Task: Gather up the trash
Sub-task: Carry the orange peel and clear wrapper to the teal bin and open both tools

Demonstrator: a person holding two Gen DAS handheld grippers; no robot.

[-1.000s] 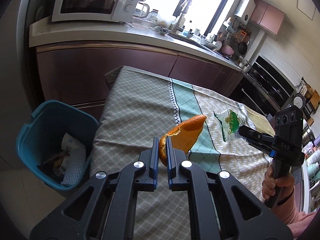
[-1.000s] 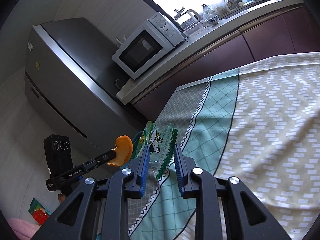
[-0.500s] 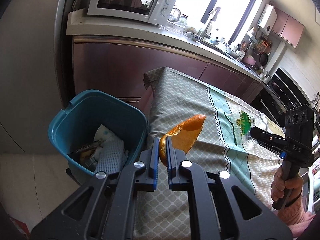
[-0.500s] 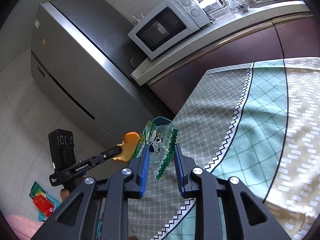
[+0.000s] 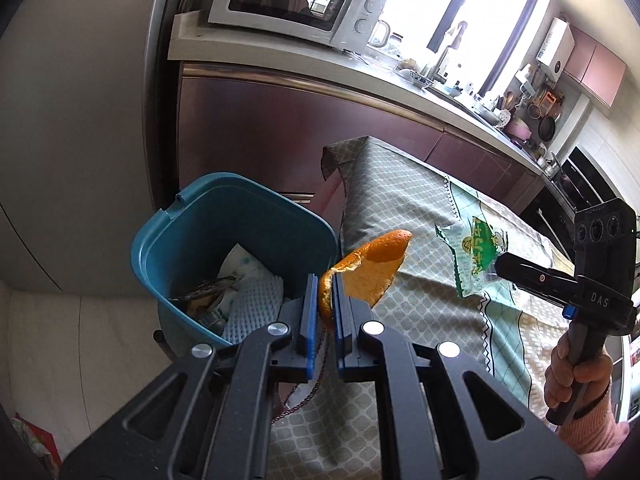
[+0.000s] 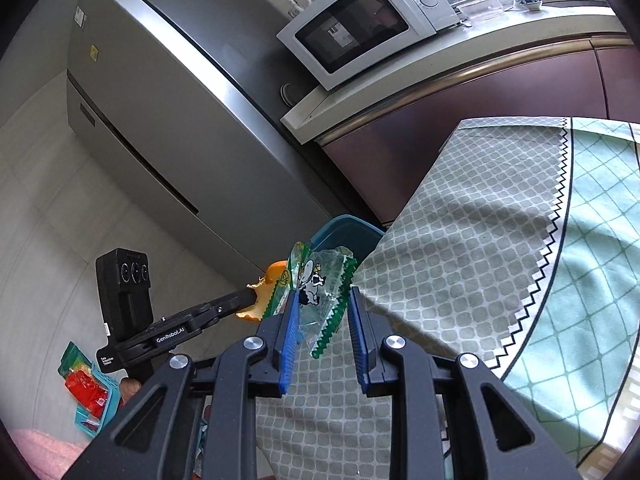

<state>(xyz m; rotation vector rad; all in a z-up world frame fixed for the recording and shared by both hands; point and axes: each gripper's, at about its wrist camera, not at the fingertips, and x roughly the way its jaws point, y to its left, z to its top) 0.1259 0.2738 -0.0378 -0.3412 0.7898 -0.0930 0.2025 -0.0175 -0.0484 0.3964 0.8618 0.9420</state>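
Observation:
My left gripper (image 5: 324, 280) is shut on an orange peel (image 5: 370, 266) and holds it in the air beside the right rim of a teal trash bin (image 5: 192, 236) that stands on the floor by the table's end. The bin holds paper and wrappers. My right gripper (image 6: 323, 294) is shut on a clear plastic wrapper (image 6: 320, 284) with green edges and a cow print, above the table's corner. In the left wrist view that wrapper (image 5: 474, 254) hangs from the right gripper (image 5: 498, 270) over the tablecloth. The peel (image 6: 262, 292) shows left of the wrapper in the right wrist view.
The table carries a grey, green and beige patterned tablecloth (image 5: 400, 200). Behind it runs a maroon kitchen counter (image 5: 280, 120) with a white microwave (image 5: 296, 0). A steel fridge (image 6: 160, 120) stands left of the bin. A small basket with red packets (image 6: 88, 388) lies on the floor.
Both grippers have moved left towards the table's end with their loads. The teal bin has come nearer and more central in the left wrist view; the peel now sits by its rim.

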